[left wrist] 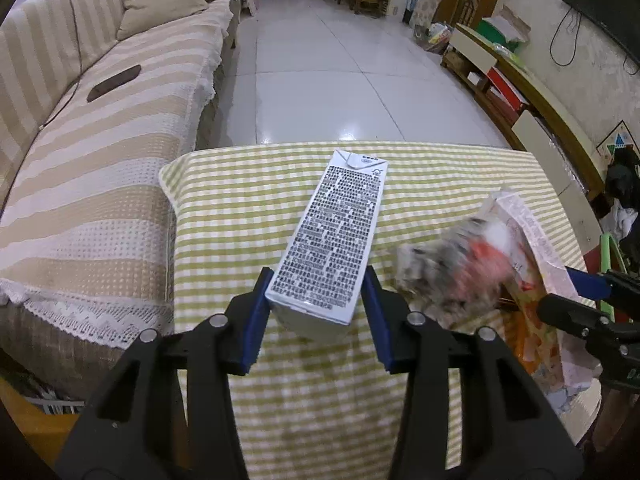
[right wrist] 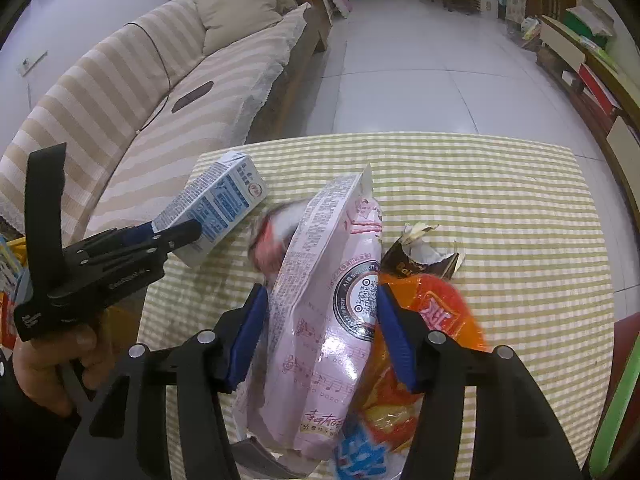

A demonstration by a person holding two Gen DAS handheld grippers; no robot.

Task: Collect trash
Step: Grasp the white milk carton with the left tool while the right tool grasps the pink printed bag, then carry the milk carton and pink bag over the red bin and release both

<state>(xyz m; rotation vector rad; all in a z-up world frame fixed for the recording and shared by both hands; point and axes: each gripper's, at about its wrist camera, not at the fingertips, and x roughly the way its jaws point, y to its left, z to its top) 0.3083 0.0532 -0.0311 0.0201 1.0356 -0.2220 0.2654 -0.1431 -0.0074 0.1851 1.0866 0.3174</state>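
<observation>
A white milk carton [left wrist: 336,232] covered in black print lies tilted between the blue pads of my left gripper [left wrist: 316,312], which press on both sides of its base. The right wrist view shows the same carton [right wrist: 218,204] raised at an angle in that gripper [right wrist: 188,232]. My right gripper [right wrist: 322,332] has its pads against a pink snack bag [right wrist: 324,280] that stands on edge over the other wrappers. From the left wrist view the pink bag [left wrist: 532,232] and right gripper [left wrist: 576,296] sit at the right edge. A blurred red and grey wrapper [left wrist: 452,264] lies between carton and bag.
The table [right wrist: 500,200] has a green checked cloth. On it lie an orange wrapper [right wrist: 436,308], a torn brown wrapper [right wrist: 420,256] and a blue and white wrapper [right wrist: 360,456]. A striped sofa [left wrist: 100,160] runs along the left. A low cabinet [left wrist: 520,92] lines the right wall. A hand [right wrist: 52,364] holds the left gripper.
</observation>
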